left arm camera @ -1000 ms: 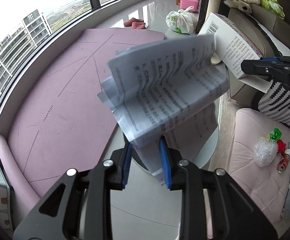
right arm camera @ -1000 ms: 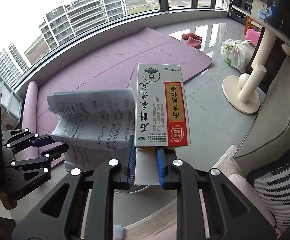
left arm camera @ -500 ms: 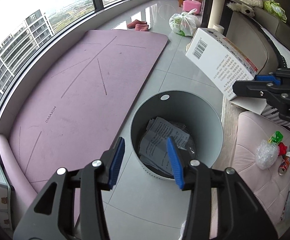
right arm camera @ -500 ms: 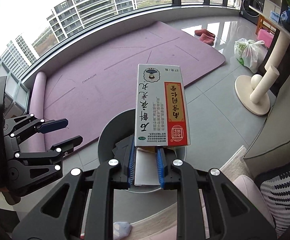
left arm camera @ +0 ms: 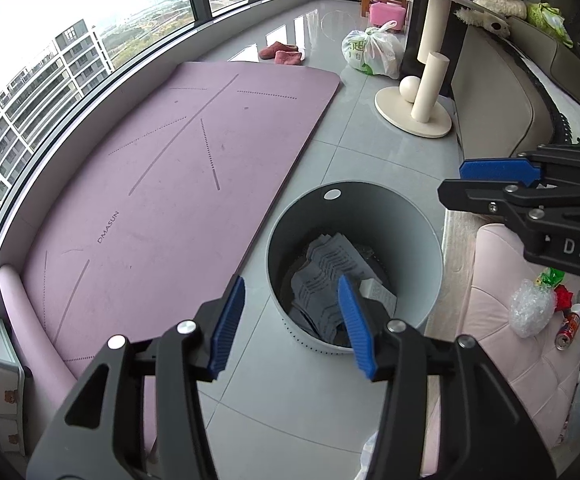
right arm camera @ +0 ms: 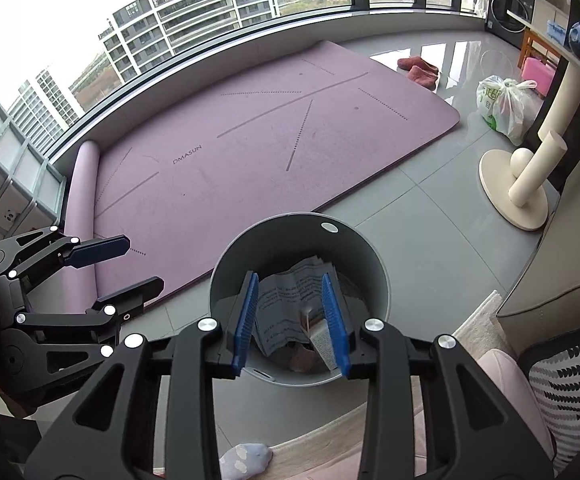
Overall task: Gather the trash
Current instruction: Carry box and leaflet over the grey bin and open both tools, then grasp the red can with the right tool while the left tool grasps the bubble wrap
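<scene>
Nearest the lens, the left tool (left arm camera: 292, 322) shows matte black plastic arms with silver rivets and ribbed blue pads; its jaws are parting and nothing lies between them. The right tool (right arm camera: 290, 320), built the same way, is likewise spreading its jaws with nothing in its grip; the bin's contents show through the gap far below. Both hang above the grey bin (right arm camera: 225, 276), a smooth round cylinder with a small white dot on its rim, standing on glossy grey floor tiles (left arm camera: 290, 400). Inside lies the trash: a creased printed leaflet (right arm camera: 285, 300), limp and folded, and beside it the edge of a small printed box (right arm camera: 322, 338), partly hidden by the right tool's pad and hard to read. Right of the bin, a tufted pink cushion (left arm camera: 502, 344) carries crinkled clear wrap (left arm camera: 528, 312) and a small can (left arm camera: 566, 330), half cut off by the frame edge. Beyond the bin stretches a flat mauve yoga mat (left arm camera: 177, 184), its near end rolled into a tube. Farther off stand a cream post on a round base (left arm camera: 422, 100), a knotted plastic bag (left arm camera: 372, 54) and pink slippers (left arm camera: 281, 52).
</scene>
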Demonstrator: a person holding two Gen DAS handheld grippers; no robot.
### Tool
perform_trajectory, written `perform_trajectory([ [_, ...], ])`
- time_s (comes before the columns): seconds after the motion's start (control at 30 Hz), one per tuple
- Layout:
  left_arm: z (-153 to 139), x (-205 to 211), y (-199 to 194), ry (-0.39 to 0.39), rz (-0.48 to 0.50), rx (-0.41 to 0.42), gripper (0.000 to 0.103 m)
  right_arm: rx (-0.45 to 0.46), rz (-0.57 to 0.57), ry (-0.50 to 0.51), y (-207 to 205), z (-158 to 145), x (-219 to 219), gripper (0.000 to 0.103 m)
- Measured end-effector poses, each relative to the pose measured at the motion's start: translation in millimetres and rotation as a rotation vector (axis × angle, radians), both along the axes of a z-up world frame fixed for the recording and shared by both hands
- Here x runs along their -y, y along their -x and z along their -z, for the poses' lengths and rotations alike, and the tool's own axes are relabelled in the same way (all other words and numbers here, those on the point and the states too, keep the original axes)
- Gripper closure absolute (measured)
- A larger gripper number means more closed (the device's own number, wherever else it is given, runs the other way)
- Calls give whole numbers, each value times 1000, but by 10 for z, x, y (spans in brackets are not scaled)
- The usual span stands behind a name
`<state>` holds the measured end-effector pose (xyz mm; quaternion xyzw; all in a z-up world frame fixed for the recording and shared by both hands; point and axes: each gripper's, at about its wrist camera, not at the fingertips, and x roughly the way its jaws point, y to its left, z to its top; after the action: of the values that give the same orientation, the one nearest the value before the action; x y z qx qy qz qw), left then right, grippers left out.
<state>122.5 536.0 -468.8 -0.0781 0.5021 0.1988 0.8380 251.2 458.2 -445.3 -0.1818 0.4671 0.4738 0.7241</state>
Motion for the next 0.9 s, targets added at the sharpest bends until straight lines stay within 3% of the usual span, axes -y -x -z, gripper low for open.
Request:
perform_trajectory([
  [0.1,-36,85,-49,-4,21,1,52,-1,26,-4,-22,-19,128,71],
  [0.23,-89,327,-152,-24,56,13,33,-4,83,2,-63,-12,459,71],
  [0.5,-29,1242,-507,-5,212,-8,33,-14,275,33,-194,103,1616,54],
  [0.9,280,3083,-925,31,524,-60,33,-56,633,112,-152,373,3873,51],
])
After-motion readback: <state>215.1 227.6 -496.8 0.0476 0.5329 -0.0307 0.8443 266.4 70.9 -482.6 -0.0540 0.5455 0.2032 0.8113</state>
